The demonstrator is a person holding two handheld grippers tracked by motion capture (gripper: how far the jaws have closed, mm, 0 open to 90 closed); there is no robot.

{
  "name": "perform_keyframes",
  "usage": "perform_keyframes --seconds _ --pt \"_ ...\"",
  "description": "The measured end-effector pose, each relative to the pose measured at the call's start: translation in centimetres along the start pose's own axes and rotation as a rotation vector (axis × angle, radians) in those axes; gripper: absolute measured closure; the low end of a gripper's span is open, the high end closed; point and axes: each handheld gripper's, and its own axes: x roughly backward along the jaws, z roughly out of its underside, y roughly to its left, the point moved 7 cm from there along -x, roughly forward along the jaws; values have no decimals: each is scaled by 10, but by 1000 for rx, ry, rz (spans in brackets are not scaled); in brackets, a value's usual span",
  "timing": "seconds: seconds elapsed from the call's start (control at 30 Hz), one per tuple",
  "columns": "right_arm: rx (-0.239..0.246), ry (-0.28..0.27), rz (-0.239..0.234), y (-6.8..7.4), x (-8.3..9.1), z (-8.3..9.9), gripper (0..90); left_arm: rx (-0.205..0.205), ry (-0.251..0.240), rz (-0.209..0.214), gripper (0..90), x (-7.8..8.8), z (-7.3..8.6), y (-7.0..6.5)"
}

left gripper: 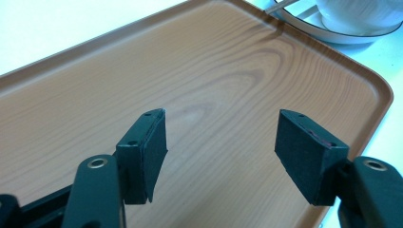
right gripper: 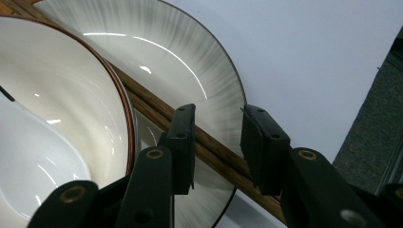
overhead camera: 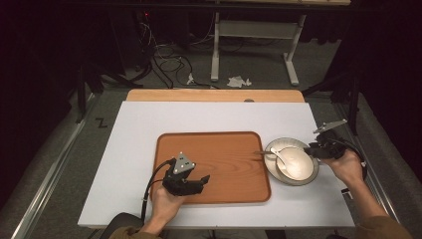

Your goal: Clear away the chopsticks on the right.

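My right gripper (right gripper: pixel 216 145) was at the right edge of the table, its jaws a little apart around the chopsticks (right gripper: pixel 209 147) and not yet closed on them, as far as I could tell. The chopsticks lay across the plate (right gripper: pixel 190 61), just beside the bowl (right gripper: pixel 81 95), where a white spoon (overhead camera: pixel 281 160) was resting. They looked like thin, stiff brown wood, light, and round enough to roll or slip, so I judged I should take both together near the end over the plate's rim. The plate and bowl were glossy ceramic, hard and easy to chip. My left gripper (left gripper: pixel 221 142) hovered with its jaws wide apart and empty over the near part of the tray (left gripper: pixel 199 71), a smooth wood-grain tray with a raised rim and round corners.
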Motion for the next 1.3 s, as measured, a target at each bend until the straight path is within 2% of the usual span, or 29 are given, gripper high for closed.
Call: perform_keyframes --seconds 0.1,0.3,0.37,0.53,0.7,0.8,1.0,1.1,1.3 --pt "0 5 1 -1 -1 -2 667 -13 -6 -4 350 2 0 -1" --pt "-1 18 -8 -1 -5 -7 656 -10 -6 -7 351 1 0 0" --pt "14 26 -5 -1 -6 -8 651 -10 -11 -10 350 2 1 -1" --pt "17 37 -26 -2 -6 -7 641 -1 -15 -12 350 3 1 1" --pt "16 22 -27 -3 -8 -10 639 -14 -8 -14 349 3 2 0" --pt "19 25 -42 0 -12 -12 630 -2 -12 -14 350 3 2 1" --pt "23 22 -45 -1 -15 -15 620 -8 -7 -19 350 3 3 2" --pt "23 17 -43 -2 -17 -17 644 3 -11 -19 349 3 3 2" --pt "21 8 -27 -2 -19 -21 702 -8 -2 -27 350 3 4 3"
